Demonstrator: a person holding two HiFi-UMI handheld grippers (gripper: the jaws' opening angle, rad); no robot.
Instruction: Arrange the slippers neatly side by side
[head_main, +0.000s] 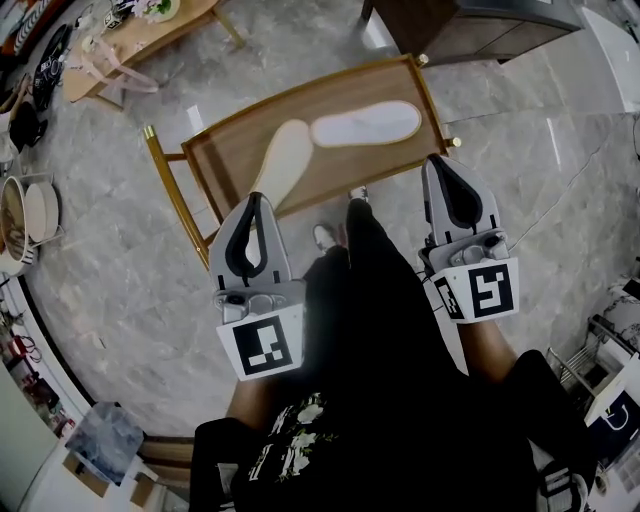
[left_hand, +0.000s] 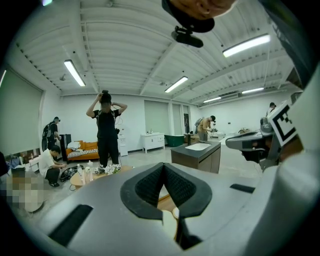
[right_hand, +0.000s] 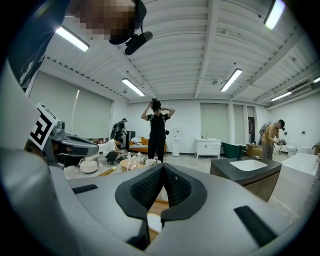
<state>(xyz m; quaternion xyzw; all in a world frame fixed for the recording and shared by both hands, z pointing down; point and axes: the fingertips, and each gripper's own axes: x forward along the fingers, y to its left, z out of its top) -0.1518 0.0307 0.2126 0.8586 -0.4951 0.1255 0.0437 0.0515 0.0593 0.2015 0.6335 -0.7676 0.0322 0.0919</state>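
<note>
Room: open hall with a grey marbled floor (head_main: 120, 270) and people busy far behind. A low wooden table (head_main: 225, 160) stands ahead of me.
Slippers: both lie on the table. The white slipper (head_main: 366, 124) lies crosswise near the far rim and the beige slipper (head_main: 283, 160) slants toward me, so they are angled, not side by side.
Left gripper (head_main: 256, 202): jaws pressed together, empty, over the beige slipper's near end.
Right gripper (head_main: 437, 162): jaws together, empty, at the table's right corner.
Risk: if I arrive with jaws closed, I judge I'd shove a slipper rather than pinch it. The beige one sits close to the near edge and could slide off.
</note>
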